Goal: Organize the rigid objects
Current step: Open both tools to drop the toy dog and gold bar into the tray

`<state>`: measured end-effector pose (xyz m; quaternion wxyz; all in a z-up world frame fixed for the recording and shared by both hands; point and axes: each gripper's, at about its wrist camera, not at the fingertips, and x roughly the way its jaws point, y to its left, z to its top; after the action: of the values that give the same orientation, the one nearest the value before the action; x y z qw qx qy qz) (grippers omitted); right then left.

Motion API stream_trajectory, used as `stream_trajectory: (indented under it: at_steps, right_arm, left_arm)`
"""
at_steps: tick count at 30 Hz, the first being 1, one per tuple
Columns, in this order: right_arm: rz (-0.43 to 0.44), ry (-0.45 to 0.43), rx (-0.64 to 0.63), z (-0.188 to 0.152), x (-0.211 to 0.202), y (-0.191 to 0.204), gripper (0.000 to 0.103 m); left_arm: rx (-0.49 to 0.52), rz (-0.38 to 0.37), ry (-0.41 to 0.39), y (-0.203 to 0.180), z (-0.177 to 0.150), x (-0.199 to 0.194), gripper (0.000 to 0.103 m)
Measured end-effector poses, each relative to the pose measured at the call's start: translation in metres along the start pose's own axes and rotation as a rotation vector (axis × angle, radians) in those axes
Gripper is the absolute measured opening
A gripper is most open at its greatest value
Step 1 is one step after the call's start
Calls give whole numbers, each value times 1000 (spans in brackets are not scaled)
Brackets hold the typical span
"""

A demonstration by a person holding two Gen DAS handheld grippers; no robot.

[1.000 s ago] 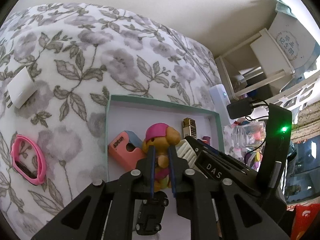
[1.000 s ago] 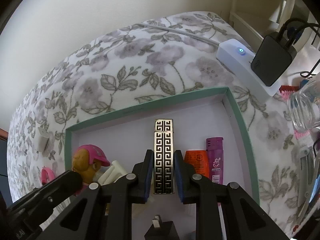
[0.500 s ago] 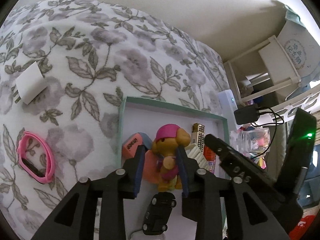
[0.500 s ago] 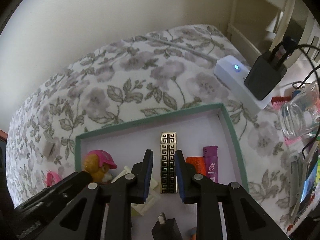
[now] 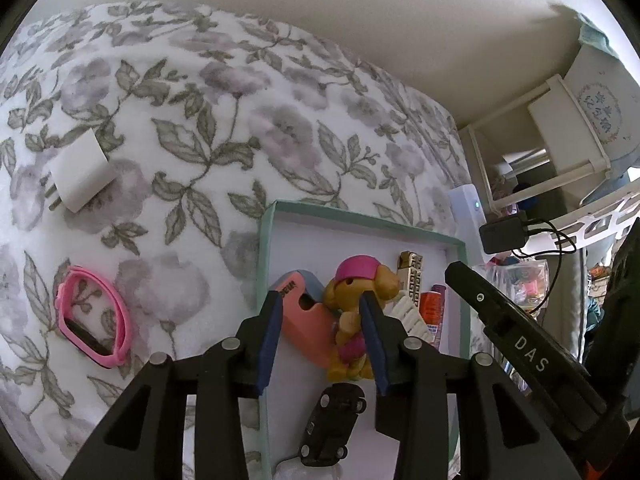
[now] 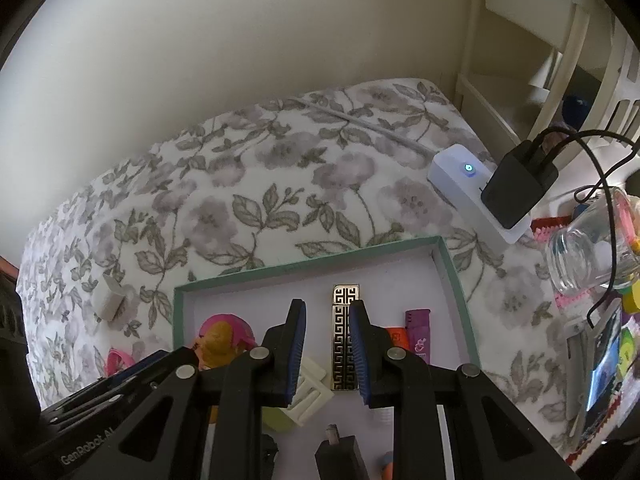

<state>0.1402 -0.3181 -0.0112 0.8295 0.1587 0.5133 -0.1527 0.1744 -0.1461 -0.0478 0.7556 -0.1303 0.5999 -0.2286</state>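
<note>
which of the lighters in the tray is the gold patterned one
The gold lighter with the black key pattern, lying lengthwise beneath the right claw; the orange lighter and purple lighter beside it are plain plastic.

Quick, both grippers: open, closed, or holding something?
Left gripper: open, just been opening; dog figurine between its fingers, not held.
Right gripper: open, holding nothing, above the gold lighter.

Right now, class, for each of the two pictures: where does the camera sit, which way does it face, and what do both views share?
Left wrist view: sits on the left tool, looking steeply down along its open fingers at the toy dog in the green-rimmed tray; the right tool's black body shows at right.
Right wrist view: sits on the right tool, looking down at the gold patterned bar; its fingers stand clear of it.
Shared: tray, dog, bar, pink band, white charger, floral cloth.
</note>
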Motion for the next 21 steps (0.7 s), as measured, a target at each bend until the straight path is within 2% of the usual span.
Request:
stream_trajectory:
  at_steps: [5, 9, 12, 14, 16, 21]
  right_arm:
    - [4, -21, -10, 2, -10, 5, 25]
    - [2, -40, -25, 3, -17, 10, 33]
    - [1, -51, -37, 3, -22, 14, 34]
    - [-1, -56, -43, 4, -23, 16, 40]
    - [3, -60, -46, 3, -23, 20, 53]
    - [12, -54, -65, 2, -20, 29, 58]
  left_arm:
    - [40, 29, -44, -8, 3, -15, 52]
    - [64, 74, -83, -12, 6, -27, 56]
    - [73, 130, -115, -11, 8, -35, 64]
    - [73, 180, -138, -8, 10, -41, 69]
    - [66, 220, -151, -4, 12, -44, 75]
    - [44, 304, -166, 9, 16, -48, 76]
